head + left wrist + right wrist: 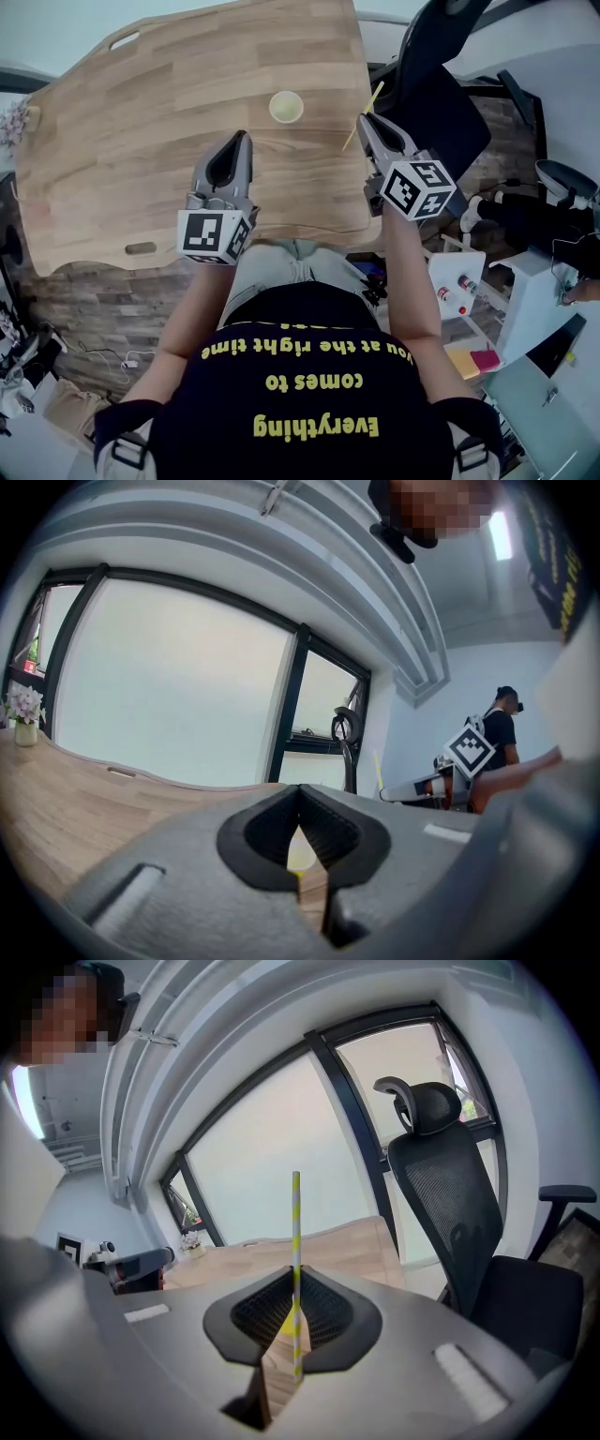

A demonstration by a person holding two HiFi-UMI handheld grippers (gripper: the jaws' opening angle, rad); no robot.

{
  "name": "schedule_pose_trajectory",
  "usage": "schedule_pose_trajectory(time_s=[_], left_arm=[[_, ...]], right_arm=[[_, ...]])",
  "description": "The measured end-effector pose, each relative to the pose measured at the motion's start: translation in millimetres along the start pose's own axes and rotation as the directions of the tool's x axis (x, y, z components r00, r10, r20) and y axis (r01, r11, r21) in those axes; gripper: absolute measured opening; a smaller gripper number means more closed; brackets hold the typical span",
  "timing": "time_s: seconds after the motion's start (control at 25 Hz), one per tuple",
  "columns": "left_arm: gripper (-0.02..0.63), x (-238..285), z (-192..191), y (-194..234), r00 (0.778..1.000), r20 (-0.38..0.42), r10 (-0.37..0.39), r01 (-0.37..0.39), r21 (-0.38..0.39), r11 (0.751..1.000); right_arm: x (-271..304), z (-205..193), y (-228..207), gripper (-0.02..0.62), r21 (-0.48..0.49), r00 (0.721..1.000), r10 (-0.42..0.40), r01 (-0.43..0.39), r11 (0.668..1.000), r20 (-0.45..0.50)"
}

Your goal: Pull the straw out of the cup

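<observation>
your right gripper (364, 119) is pinching the straw (376, 94). in the right gripper view the jaws are closed on the yellow-and-white striped straw (296, 1213), which stands upright between the pads, with its top well above the jaw tips and its lower end just below them. in the head view the straw is entirely outside the cup (286, 107). it hangs tilted over the right edge of the table (141, 141), right of the cup and apart from it.

the cup is a pale yellow one standing upright on the wooden table, about midway between the near and far edges and closer to the right edge than the left. its mouth is open to the camera, and only its pale inner wall and bottom show.

your left gripper (240, 139) is over the table just inside the near edge, with its tips pointing toward the cup but short of it. in the left gripper view its jaws are pressed together at the tips and grip nothing.

a small vase of flowers (25, 719) sits at the table's far left corner. a black office chair (450, 1194) stands off the right edge.
</observation>
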State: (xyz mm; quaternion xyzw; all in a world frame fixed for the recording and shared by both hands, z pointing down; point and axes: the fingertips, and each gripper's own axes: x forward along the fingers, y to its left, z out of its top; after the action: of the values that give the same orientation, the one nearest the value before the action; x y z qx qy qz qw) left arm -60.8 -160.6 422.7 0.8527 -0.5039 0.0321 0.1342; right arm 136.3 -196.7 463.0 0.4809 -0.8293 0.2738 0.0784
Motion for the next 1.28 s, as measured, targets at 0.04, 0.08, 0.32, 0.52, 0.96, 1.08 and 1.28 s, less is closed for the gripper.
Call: schedule_pose_trajectory(time_s=[0.04, 0.08, 0.32, 0.52, 0.96, 1.08, 1.28], left_arm=[[0.0, 0.7, -0.7, -0.5, 1.0, -0.002, -0.001, 0.001, 0.0, 1.0], [0.0, 1.4, -1.4, -1.1, 1.0, -0.004, -0.003, 0.003, 0.001, 1.0], [0.0, 5.8, -6.3, -4.1, 1.0, -0.015, -0.008, 0.008, 0.0, 1.0], [0.0, 9.8, -11.8, -5.6, 1.0, -0.022, -0.005, 0.005, -0.01, 1.0], [0.0, 14.0, -20.8, -9.8, 0.999, -0.032, -0.004, 0.003, -0.032, 0.999], [0.0, 14.5, -22.6, -9.1, 0.999, -0.038, -0.003, 0.001, -0.033, 0.999], [0.0, 13.9, -26.0, -2.1, 0.999, -0.047, 0.01, -0.012, -0.043, 0.999]], right_arm=[[0.3, -3.7, -1.7, 0.032, 0.006, 1.0, -0.002, 0.003, 1.0, -0.007], [0.5, -7.4, -3.3, 0.032, 0.011, 1.0, -0.004, 0.005, 1.0, -0.015], [3.3, -29.9, -9.9, 0.032, 0.045, 0.998, -0.001, 0.004, 0.999, -0.068], [6.2, -52.9, -18.8, 0.032, 0.076, 0.992, 0.0, 0.01, 0.997, -0.128], [12.7, -109.3, -39.5, 0.032, 0.17, 0.967, 0.008, 0.037, 0.985, -0.255], [15.7, -122.3, -40.5, 0.032, 0.183, 0.953, 0.021, 0.036, 0.982, -0.303], [24.2, -143.4, -40.1, 0.032, 0.246, 0.927, 0.06, 0.036, 0.969, -0.371]])
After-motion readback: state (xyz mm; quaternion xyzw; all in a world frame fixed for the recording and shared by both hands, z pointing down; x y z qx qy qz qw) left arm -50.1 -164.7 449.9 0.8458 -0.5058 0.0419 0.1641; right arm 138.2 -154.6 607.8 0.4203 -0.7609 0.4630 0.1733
